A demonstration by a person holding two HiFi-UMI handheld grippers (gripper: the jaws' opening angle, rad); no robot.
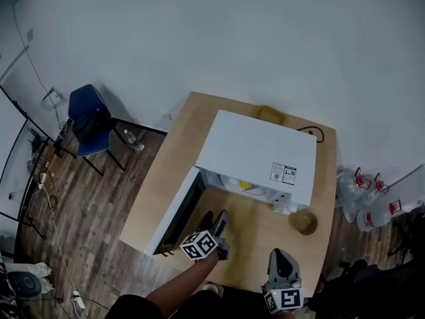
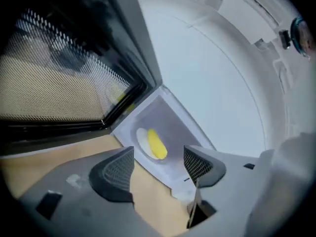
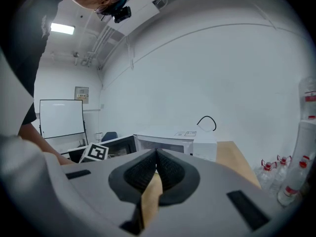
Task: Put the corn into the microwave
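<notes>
The left gripper (image 2: pixel 159 155), jaws wide apart and empty, faces the open microwave (image 1: pixel 255 148), where the corn (image 2: pixel 156 143) lies on a white plate (image 2: pixel 141 138) inside. The right gripper (image 3: pixel 156 157), jaws pressed together on nothing, hangs back over the table (image 1: pixel 259 238). The likely risk: the open door (image 1: pixel 178 214) catching the left gripper if swung shut too soon.

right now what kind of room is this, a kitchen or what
Likely an office or lab workroom, not a home kitchen: a whiteboard on the wall, a blue chair, and the microwave standing on a plain wooden table with water bottles beside it.
</notes>
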